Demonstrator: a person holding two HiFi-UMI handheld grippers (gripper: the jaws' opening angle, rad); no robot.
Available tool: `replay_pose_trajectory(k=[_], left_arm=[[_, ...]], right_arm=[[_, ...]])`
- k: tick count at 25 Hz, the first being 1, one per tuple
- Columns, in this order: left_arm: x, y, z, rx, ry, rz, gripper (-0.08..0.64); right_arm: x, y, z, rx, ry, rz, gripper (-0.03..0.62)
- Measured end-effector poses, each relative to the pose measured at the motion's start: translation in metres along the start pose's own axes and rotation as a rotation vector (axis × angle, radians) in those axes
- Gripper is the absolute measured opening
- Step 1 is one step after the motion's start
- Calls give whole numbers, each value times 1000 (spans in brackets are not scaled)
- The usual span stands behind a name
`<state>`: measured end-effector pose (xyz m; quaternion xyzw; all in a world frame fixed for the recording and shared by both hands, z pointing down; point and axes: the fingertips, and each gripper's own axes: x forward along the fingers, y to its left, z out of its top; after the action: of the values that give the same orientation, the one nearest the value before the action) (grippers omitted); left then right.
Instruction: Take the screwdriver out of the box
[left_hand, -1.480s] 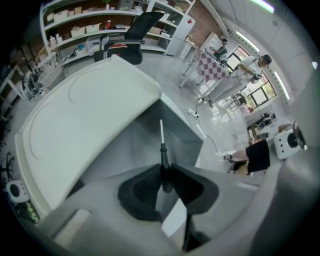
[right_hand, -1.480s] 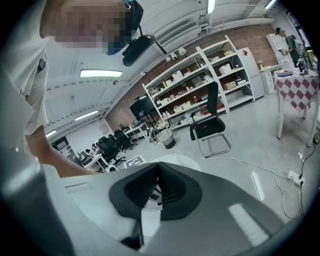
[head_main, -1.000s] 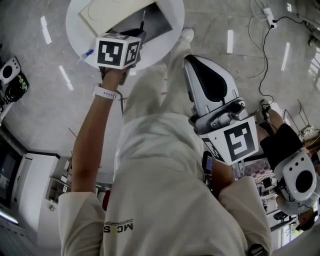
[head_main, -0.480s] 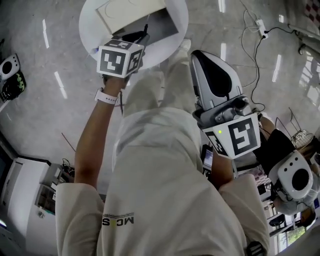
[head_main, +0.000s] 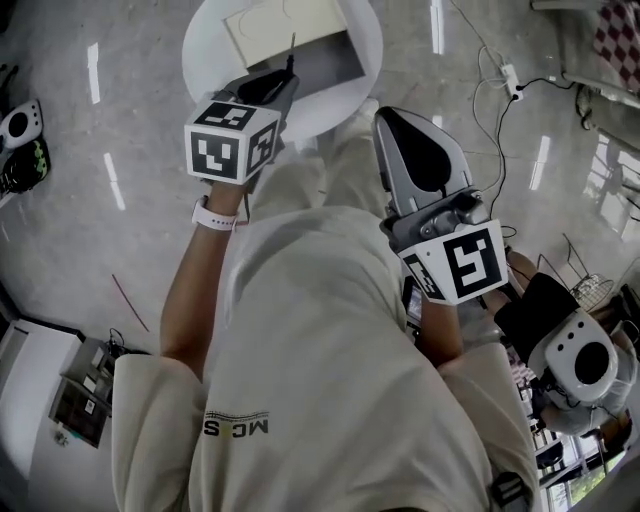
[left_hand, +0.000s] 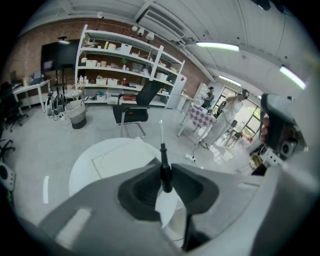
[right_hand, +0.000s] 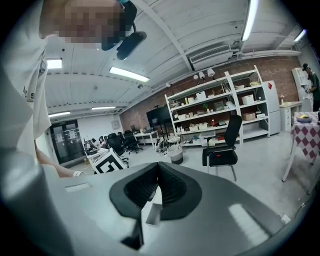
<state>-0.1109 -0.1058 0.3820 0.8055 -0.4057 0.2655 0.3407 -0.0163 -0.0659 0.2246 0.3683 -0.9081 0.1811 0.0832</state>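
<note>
My left gripper (head_main: 277, 88) is shut on a screwdriver (left_hand: 164, 169) with a black handle; its thin metal shaft (head_main: 292, 48) sticks out past the jaws. In the left gripper view my left gripper (left_hand: 165, 172) hangs in the air above the round white table (left_hand: 87, 162). The open white box (head_main: 322, 62) lies on that table (head_main: 205, 45) with its lid (head_main: 283, 22) flipped back, and the screwdriver is well clear of it. My right gripper (head_main: 392, 125) is held beside the person's leg, away from the table. Its jaws (right_hand: 158, 166) meet with nothing between them.
A black office chair (left_hand: 134, 107), long shelves (left_hand: 125, 65) and a checked table (left_hand: 200, 117) stand beyond the round table. A power strip with cables (head_main: 510, 75) lies on the floor to the right. People stand near the doorway (left_hand: 235, 107).
Both grippers have risen. The left one has lifted the screwdriver up and away from the box, and the table now sits farther below it.
</note>
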Motion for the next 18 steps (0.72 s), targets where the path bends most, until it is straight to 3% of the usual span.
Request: replay_pose_trajectory(k=[9,18], left_arm=[[-87,-36,23,8,-169,-23,66],[-164,-66,34,76,-343,-17,66]], right_arm=[[-25,58,14,-68,7,28,-6],[-44,77,31,-117,-34,-1,-8]])
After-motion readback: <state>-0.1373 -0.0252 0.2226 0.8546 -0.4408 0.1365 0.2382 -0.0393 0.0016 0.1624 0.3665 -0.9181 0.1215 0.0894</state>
